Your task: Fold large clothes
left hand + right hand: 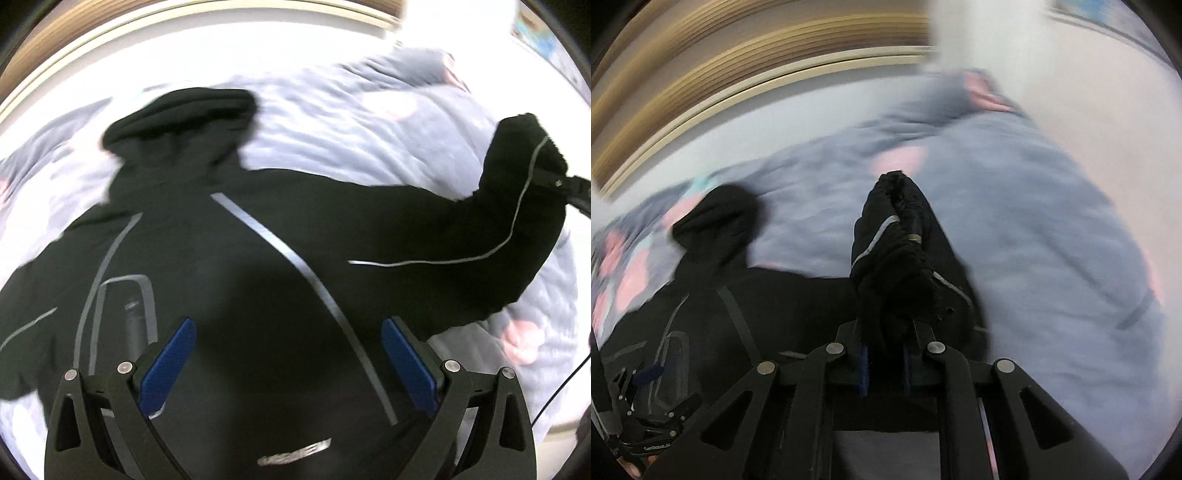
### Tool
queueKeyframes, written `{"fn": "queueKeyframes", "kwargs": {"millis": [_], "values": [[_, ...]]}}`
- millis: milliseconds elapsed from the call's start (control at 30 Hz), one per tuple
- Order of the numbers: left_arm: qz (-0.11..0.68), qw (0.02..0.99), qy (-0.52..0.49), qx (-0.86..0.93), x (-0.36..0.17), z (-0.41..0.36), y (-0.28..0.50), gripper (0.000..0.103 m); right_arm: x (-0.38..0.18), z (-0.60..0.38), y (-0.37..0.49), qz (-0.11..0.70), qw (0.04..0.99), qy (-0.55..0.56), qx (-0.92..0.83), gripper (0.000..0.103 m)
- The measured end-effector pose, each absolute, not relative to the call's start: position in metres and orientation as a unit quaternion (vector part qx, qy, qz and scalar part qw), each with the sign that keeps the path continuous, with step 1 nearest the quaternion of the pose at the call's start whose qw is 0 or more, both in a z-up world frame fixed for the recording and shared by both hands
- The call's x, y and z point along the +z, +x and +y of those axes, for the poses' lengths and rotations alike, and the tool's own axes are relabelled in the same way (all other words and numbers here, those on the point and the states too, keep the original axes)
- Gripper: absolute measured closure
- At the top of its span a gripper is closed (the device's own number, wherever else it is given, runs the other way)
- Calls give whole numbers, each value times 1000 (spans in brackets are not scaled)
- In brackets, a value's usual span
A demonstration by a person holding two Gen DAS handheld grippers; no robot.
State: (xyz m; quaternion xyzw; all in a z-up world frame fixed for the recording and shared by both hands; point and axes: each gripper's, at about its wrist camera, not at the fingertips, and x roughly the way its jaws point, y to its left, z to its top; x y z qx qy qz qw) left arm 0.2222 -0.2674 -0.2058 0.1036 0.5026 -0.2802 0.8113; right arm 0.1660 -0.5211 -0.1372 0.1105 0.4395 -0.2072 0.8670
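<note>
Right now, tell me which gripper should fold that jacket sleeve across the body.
Right. The right gripper is already shut on the black jacket's sleeve cuff, lifted off the grey quilt. The left gripper hangs open above the jacket's body, holding nothing.

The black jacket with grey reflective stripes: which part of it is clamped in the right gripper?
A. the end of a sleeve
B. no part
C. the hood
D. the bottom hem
A: the right gripper is shut on the bunched sleeve end of the black jacket; the hood lies free on the grey quilt.
</note>
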Motion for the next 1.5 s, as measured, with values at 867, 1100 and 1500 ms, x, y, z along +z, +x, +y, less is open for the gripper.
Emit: {"fn": "queueKeyframes", "kwargs": {"millis": [867,1100,1500], "values": [[548,820,50,-159,-261,-138,278,3,-342,-347,281,603,793,85,20,50],[533,818,33,-213,-250,-167,287,3,-279,-377,215,572,811,113,44,45],[570,741,-17,-355,-301,-236,331,10,-265,-490,166,550,817,118,-129,43]]}}
